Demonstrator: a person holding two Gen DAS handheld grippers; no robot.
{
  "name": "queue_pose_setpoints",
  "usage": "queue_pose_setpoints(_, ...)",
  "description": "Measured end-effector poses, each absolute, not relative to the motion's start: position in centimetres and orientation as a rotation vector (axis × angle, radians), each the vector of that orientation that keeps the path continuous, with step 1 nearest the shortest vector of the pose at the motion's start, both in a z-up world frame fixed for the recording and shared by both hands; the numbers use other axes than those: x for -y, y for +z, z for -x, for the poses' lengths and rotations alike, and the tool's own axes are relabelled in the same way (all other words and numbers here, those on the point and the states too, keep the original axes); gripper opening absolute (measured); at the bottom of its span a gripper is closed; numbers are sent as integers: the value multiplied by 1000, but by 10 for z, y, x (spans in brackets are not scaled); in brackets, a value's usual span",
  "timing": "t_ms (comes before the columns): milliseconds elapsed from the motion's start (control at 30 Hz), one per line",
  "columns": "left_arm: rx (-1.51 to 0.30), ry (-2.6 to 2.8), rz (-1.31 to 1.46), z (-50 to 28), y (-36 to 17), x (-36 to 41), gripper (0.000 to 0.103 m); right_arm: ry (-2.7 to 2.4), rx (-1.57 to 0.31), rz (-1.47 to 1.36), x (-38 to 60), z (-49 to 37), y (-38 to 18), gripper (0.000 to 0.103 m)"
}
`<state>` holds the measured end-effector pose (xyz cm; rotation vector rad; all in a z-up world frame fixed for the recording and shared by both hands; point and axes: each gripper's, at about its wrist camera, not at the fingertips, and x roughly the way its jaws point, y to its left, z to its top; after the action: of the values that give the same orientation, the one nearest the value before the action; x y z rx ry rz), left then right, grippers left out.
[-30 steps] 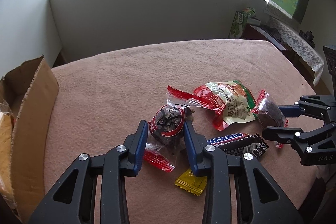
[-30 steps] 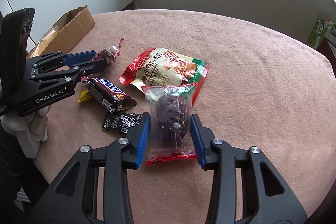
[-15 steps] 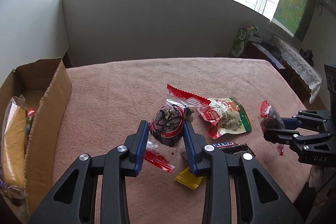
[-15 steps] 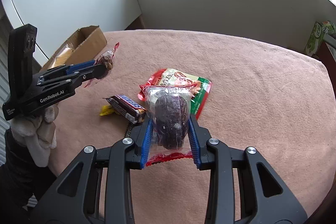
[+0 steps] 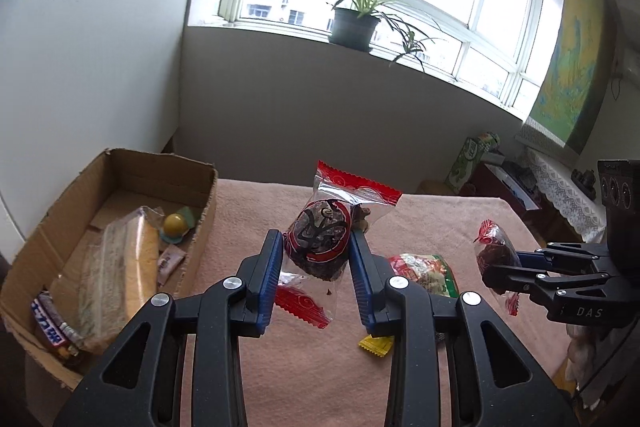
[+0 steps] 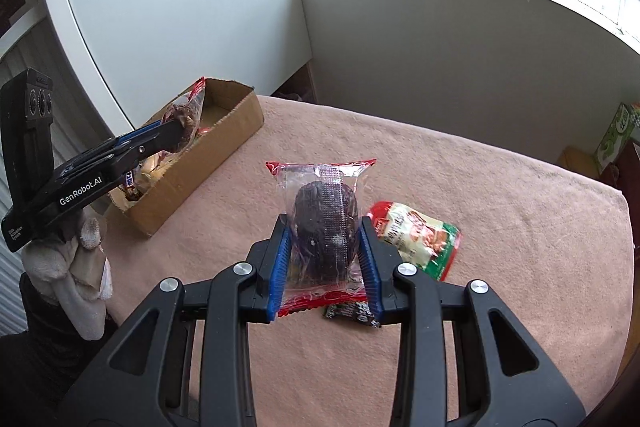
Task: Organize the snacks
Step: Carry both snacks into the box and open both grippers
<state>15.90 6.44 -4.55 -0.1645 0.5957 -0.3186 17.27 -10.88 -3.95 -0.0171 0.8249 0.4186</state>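
Holding, left claw: blue pads clamped on a round dark cake in a clear wrapper with red crimped ends, lifted off the table, just right of the cardboard box.
Holding, right claw: pads pressed on a second dark cake in a clear red-edged wrapper, raised above the table, well right of the box.
Cardboard box: open-topped, corrugated, torn rim, at the table's left edge; inside lie a long sandwich-like cake in clear film, a small yellow ball-shaped sweet and small packets.
Table: covered in pink, towel-like cloth.
Right of the box, on the cloth: a flat red, white and green snack pouch, a small yellow sachet, a dark wrapper.
Pose: both claws tilt downward; a pale-gloved hand grips the left handle.
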Motion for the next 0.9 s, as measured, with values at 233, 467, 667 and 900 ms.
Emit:
queue_pose_setpoints(233, -520, -185, 224, -141, -36, -124, 32, 486, -792, 51, 58, -191, -25, 34)
queue_pose_setpoints(467, -500, -60, 271, -136, -43, -177, 32, 553, -762, 78, 3, -220, -11, 34)
queue_pose_setpoints(667, -512, 3, 311, -137, -53, -209, 32, 581, -752, 114, -46, -250, -9, 34)
queue_pose_setpoints(900, -530, 28, 328, -142, -61, -220, 32, 594, -789, 149, -92, -289, -27, 34)
